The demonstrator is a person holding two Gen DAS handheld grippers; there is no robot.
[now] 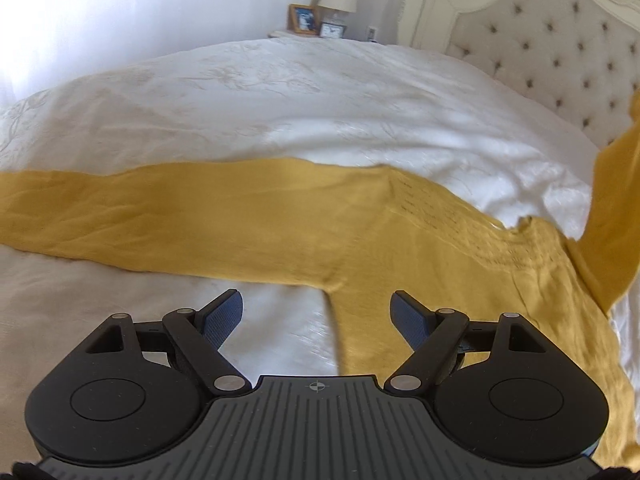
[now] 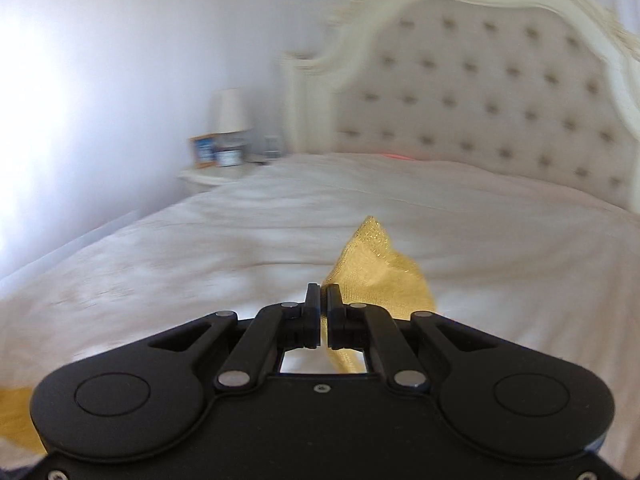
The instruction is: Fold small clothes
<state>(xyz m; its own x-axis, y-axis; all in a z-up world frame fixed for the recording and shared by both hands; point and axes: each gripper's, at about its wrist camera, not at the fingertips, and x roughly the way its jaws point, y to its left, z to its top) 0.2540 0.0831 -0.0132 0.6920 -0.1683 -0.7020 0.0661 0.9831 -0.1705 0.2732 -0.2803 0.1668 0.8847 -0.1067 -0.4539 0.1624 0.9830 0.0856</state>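
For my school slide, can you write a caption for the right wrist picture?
The right claw pinches a yellow sweater above a white bed.

1. The yellow sweater runs off the left edge of the left wrist view, so the end of its sleeve is cut off; its body passes under the left gripper and is hidden there.
2. To the right of that gripper, a raised strip of the sweater leaves the frame's right edge; what lifts it is out of sight.
3. In the right wrist view, the right gripper hides most of the cloth it pinches.
4. Far beyond it, the headboard and the lamp are smeared by blur.
5. The picture frame beside the lamp is too blurred to make out.
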